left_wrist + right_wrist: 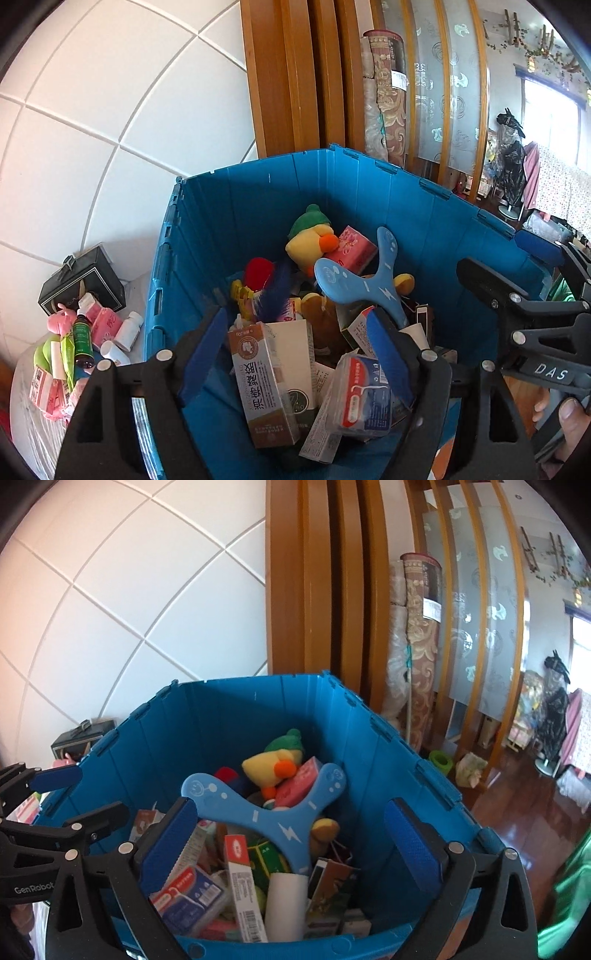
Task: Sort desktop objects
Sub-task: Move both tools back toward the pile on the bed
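- Two grippers hang over the blue crate: your left gripper point(295, 354) and right gripper point(291, 849) are both spread wide, with nothing between the pads.
- Inside the blue crate point(229, 709) lie the sorted things: a blue boomerang point(273, 812) on top, a duck plush point(273, 764) at the far side, boxes nearer you.
- Unsorted items point(85, 332), bottles and packets, wait outside, left of the crate.
- Lift clear of the rim before you swing left, jaws kept wide for the next pick.
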Motion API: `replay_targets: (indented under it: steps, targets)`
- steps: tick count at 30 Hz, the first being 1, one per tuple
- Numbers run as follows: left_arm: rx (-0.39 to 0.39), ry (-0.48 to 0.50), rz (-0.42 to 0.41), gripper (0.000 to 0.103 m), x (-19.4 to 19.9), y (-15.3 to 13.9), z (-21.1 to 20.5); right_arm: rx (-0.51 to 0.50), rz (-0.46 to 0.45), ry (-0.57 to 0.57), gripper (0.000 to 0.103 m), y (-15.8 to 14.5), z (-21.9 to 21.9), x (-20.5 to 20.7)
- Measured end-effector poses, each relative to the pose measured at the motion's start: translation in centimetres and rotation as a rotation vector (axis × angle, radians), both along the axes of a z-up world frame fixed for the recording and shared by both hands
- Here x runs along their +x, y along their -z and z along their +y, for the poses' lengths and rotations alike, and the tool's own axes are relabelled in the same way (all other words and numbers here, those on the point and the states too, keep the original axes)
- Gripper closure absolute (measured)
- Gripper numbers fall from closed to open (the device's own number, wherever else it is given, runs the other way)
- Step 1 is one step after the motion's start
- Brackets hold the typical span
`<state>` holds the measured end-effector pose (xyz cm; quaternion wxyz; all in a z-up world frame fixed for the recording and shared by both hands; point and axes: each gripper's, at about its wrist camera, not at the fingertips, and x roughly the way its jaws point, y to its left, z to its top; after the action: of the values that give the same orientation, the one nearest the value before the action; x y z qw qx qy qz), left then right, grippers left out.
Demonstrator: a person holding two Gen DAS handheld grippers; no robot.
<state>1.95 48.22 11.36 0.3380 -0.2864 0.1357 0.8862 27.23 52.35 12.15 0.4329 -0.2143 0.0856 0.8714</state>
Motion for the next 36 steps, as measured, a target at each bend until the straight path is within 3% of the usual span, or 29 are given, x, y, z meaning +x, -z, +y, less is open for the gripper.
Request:
replay_targets:
  steps: [8,15,21,30,36]
  targets:
    - [0.022,0.013,0.006,0.026,1.2,-0.5,-1.7,0.019,-0.048,0.044,0.000,-0.2,-0.5,-0.2]
    - [0.074,-0.037,0.014,0.026,1.5,-1.0,-6.5,-0.036,-0.112,0.048,0.000,0.9,-0.7,-1.6]
    - [0.122,-0.156,-0.006,0.026,0.1,-0.3,-13.3,-0.037,-0.098,0.006,0.000,0.8,-2.8,-4.0]
    - [0.197,-0.418,-0.062,0.026,-3.2,1.8,-26.6,0.106,0.140,-0.205,0.000,-2.6,-11.8,-8.6]
    - [0.169,-0.610,-0.108,0.026,-5.5,5.1,-36.2,0.117,0.124,-0.343,0.000,-2.5,-17.1,-15.4]
